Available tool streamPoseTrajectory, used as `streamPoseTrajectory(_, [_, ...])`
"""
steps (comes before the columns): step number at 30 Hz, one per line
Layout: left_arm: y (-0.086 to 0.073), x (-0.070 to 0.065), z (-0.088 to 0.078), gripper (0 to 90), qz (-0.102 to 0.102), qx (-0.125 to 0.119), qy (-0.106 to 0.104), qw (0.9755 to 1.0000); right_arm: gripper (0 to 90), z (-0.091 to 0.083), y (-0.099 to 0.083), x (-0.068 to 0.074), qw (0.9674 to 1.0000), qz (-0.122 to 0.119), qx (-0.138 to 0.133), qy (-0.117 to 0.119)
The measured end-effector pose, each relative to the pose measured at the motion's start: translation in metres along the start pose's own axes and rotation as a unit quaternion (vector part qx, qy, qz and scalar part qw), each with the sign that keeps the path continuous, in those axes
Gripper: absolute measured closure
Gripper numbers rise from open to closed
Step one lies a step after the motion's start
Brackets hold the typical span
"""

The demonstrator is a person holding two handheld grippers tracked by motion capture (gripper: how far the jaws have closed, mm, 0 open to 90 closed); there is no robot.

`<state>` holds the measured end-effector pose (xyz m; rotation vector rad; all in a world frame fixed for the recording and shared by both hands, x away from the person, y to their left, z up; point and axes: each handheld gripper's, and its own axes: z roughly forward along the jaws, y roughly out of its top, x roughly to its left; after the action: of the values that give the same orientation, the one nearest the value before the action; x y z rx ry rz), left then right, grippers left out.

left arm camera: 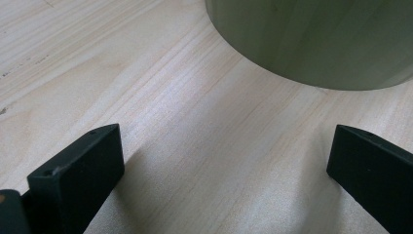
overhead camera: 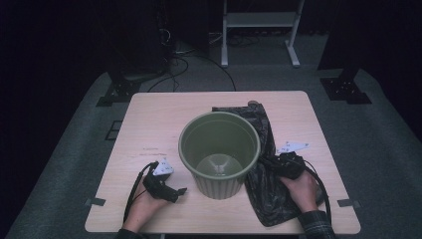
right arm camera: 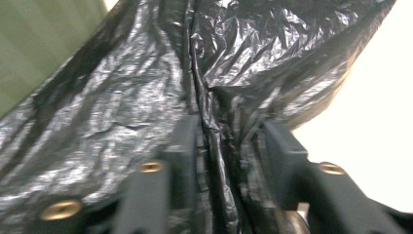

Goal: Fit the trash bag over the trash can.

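A green bin (overhead camera: 219, 152) stands upright near the middle of the wooden table (overhead camera: 149, 124), slightly toward the near edge, its mouth open upward. A black plastic bag (overhead camera: 263, 164) lies crumpled on the table against the bin's right side, running from behind the bin toward the near right corner. The right gripper (overhead camera: 278, 163) rests on this bag just beside the bin, held by the right hand (overhead camera: 301, 191) that comes in from the near edge. In the right gripper view, the right gripper (right arm camera: 229, 146) has its jaws drawn in to a narrow gap with a raised fold of the bag (right arm camera: 146, 97) gathered between them; the film bunches against both jaws, so they appear to pinch it. The bin wall (right arm camera: 44, 44) shows green at the upper left of that view. The left gripper (overhead camera: 176, 191) lies low over the table left of the bin, toward the near left corner, in the left hand (overhead camera: 147, 206). In the left gripper view the left gripper (left arm camera: 224, 156) has its jaws spread wide over bare wood with nothing between them, and the bin's base (left arm camera: 316, 44) sits ahead of them, apart from both.
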<state>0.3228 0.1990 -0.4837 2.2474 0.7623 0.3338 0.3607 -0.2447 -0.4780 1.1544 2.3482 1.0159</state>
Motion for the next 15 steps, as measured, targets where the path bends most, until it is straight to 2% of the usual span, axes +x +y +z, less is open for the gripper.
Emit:
streamPoseTrajectory(1, [0.000,0.000,0.000,0.0,0.000,0.000,0.000,1.0000,64.4,0.000,0.000,0.000,1.0000,0.000,0.000,0.000])
streamPoseTrajectory(3, [0.000,0.000,0.000,0.0,0.001,0.000,0.000,1.0000,84.5,-0.002,0.000,0.001,0.9999,-0.007,0.005,0.008])
streamPoseTrajectory(4, [0.000,0.000,0.000,0.0,0.000,0.000,0.000,1.0000,88.1,-0.003,-0.001,0.002,0.9999,-0.011,0.007,0.008])
streamPoseTrajectory(8, [0.000,0.000,0.000,0.0,0.001,0.001,0.000,1.0000,89.2,-0.010,-0.003,0.001,0.9992,-0.024,0.025,0.022])
streamPoseTrajectory(10, [0.000,0.000,0.000,0.0,0.000,0.000,0.000,1.0000,89.1,-0.017,-0.007,0.000,0.9979,-0.040,0.036,0.037])
streamPoseTrajectory(13, [0.000,0.000,0.000,0.0,0.001,0.000,0.000,1.0000,88.4,-0.024,-0.014,0.000,0.9967,-0.051,0.037,0.052])
streamPoseTrajectory(15, [0.000,0.000,0.000,0.0,0.000,0.000,0.000,1.0000,78.9,-0.026,-0.016,-0.001,0.9966,-0.047,0.033,0.059])
